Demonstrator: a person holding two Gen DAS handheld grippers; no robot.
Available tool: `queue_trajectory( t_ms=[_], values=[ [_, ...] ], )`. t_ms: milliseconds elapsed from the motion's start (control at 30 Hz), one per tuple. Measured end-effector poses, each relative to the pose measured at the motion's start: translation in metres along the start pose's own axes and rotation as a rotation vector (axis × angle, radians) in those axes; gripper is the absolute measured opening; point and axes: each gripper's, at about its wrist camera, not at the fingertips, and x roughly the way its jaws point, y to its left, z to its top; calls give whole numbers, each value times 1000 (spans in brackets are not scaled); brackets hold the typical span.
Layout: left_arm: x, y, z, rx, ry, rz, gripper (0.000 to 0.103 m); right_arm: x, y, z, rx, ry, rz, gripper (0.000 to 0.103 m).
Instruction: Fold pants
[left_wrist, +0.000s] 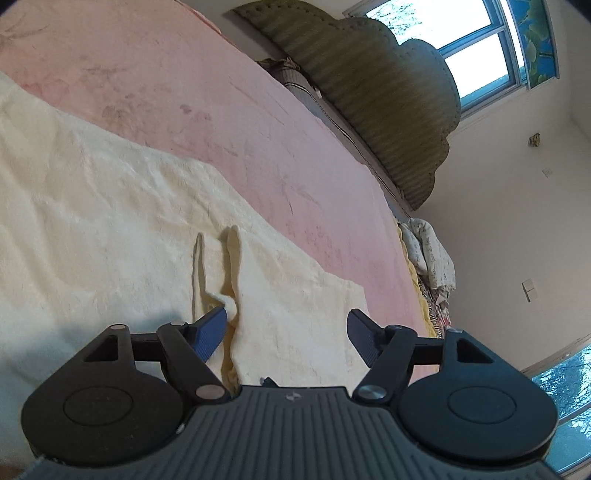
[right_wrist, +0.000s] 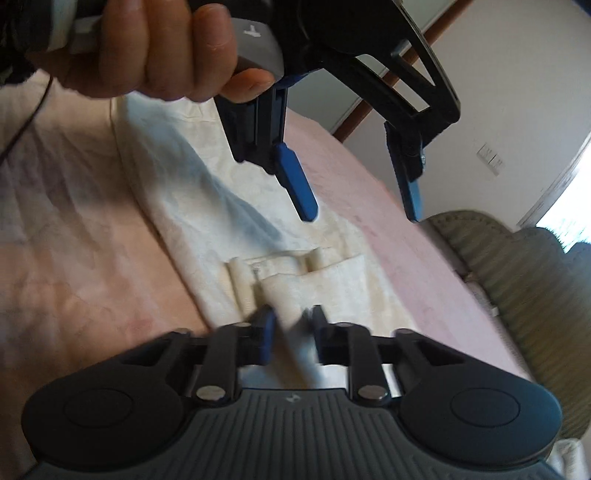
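Note:
Cream fleece pants (left_wrist: 110, 229) lie spread on a pink bed sheet (left_wrist: 207, 122). My left gripper (left_wrist: 286, 321) is open just above the pants' edge, its left fingertip touching a raised fold of fabric (left_wrist: 231, 258). In the right wrist view the pants (right_wrist: 295, 284) show a folded hem in front of my right gripper (right_wrist: 291, 325), whose fingers are blurred and partly closed with pale fabric between them. The left gripper (right_wrist: 360, 206) hangs open above the pants there, held by a hand (right_wrist: 147, 48).
A green padded headboard (left_wrist: 388, 107) lies along the bed's far side, also in the right wrist view (right_wrist: 517, 280). Bundled bedding (left_wrist: 428, 254) sits at the bed's edge. White walls and windows (left_wrist: 480, 44) lie beyond.

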Motion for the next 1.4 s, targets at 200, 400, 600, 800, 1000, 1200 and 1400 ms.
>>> queue_trajectory(
  t_ms=[200, 400, 600, 800, 1000, 1200, 1400],
  values=[
    [22, 2, -5, -33, 86, -48, 77, -7, -51, -8, 294, -38, 85, 11],
    [53, 15, -3, -153, 129, -73, 80, -3, -86, -21, 467, -37, 130, 11],
    [51, 19, 0, -171, 113, -105, 80, -1, -76, -21, 421, 15, 157, 12],
    [43, 10, 1, -136, 89, -146, 81, 18, -69, -19, 388, 26, 146, 13],
    [24, 16, 4, -137, 46, -113, 84, 10, -84, -25, 482, -33, 157, 8],
    [52, 22, 6, -241, 130, -173, 86, -19, -126, -38, 691, -134, 207, 8],
    [79, 29, 10, -313, 109, -161, 18, -26, -101, -26, 526, -116, 209, 8]
  ],
)
